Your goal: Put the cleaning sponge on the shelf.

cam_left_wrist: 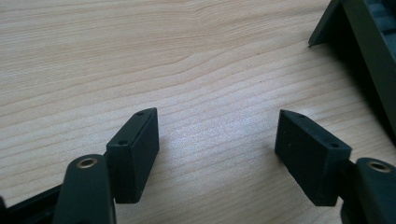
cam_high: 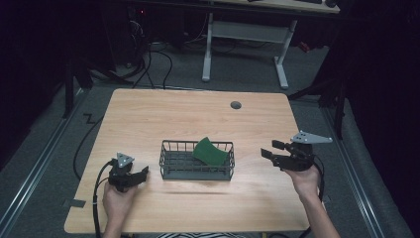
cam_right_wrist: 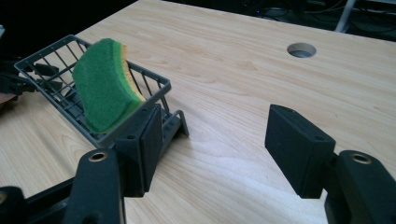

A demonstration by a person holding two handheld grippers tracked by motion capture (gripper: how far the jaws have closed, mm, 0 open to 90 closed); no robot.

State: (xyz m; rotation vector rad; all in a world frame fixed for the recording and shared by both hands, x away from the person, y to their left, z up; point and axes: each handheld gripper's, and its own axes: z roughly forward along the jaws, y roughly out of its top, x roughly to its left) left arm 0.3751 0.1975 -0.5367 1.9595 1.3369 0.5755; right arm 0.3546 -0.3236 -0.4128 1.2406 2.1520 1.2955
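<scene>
A dark grey wire basket stands at the middle of the wooden table. A green and yellow sponge leans inside it against the right end, its top poking above the rim; the right gripper view shows the sponge tilted in the basket. My left gripper rests low at the basket's left, open and empty, jaws spread over bare wood. My right gripper hovers to the basket's right, open, holding nothing.
A round cable hole sits near the table's far edge, also in the right gripper view. A basket corner shows at the upper right of the left gripper view. Behind the table stand a white desk frame and floor cables.
</scene>
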